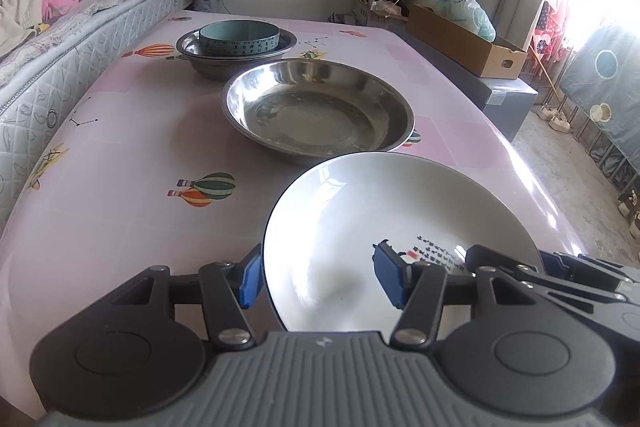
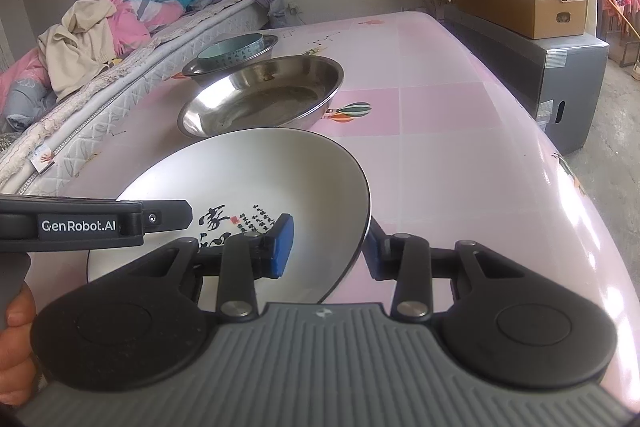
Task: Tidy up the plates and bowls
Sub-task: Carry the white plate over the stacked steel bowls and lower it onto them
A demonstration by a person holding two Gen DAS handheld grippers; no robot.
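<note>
so both my tongs are on the white plate (image 1: 396,227), sitting at the near end of the pink table (image 1: 120,219). My left gripper (image 1: 320,277) straddles its left rim and my right gripper (image 2: 330,247) its right rim, can't tell if either's pads are actually pinching. Steel basin (image 1: 318,107) just behind it, teal bowl (image 1: 239,37) in another basin further back

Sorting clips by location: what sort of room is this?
Probably a bedroom doubling as an eating space: a bed piled with bedding beside a table in a pink cloth, and a cardboard box on a cabinet.
</note>
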